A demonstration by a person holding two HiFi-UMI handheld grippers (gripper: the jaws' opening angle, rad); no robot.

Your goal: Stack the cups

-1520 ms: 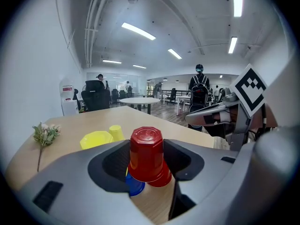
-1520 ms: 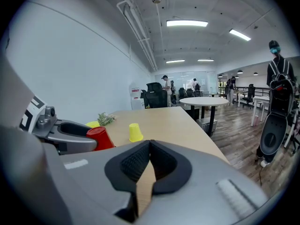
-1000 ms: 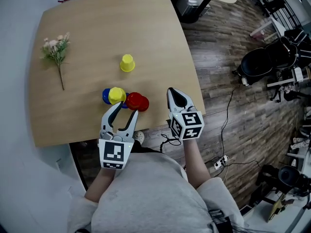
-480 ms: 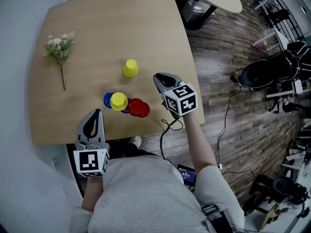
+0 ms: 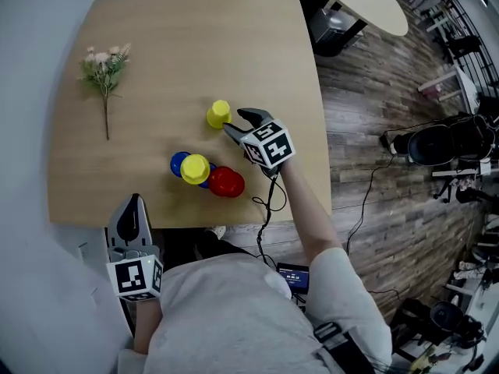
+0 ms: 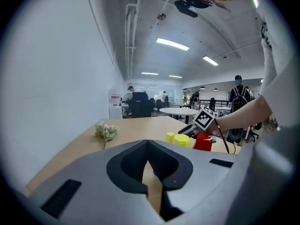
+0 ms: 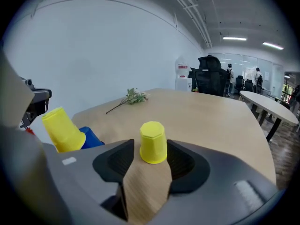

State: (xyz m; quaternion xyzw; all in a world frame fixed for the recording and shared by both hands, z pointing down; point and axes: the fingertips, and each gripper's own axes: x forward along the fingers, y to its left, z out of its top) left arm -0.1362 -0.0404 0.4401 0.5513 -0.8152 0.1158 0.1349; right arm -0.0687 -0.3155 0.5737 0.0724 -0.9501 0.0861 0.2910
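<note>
**Step in hand (judged):** first pick, the lone cup, to carry to the cluster.

- Pale wooden table with rounded corners (image 5: 171, 45): bare and level round the target, so nothing hinders a low approach.
- Right gripper (image 5: 236, 123): its jaws have just been opening and now stand spread on either side of the small upside-down yellow plastic cup (image 7: 153, 142). The pads do not press on it yet.
- Left gripper (image 5: 134, 202): jaws pressed together on nothing, at the near table edge, well apart from the cups.
- The cup stands alone, apart from the cluster and farther from the person than it.
- To do it well: push in until the cup sits deeper between the pads, centre it, and close gently at mid-height. The wall tapers, so a grip near the narrow top would likely slip off upward. Keep it upright in the lift so that it drops squarely over the next cup.

**Materials and shapes:**

- Table: matt, light wood grain.
- Gripper bodies: smooth grey plastic with dark pads.
- Cluster near the front edge: red plastic cup (image 5: 227, 182), touching a blue plastic cup (image 5: 178, 162) with a second yellow cup (image 5: 195, 168) sitting tilted over it.
- Cups: thin, glossy and faceted, with a flat many-sided base; probably light and easy to tip.
- Sprig of pale artificial flowers on a thin stem (image 5: 105, 68): lies flat at the far left, out of the way.
</note>
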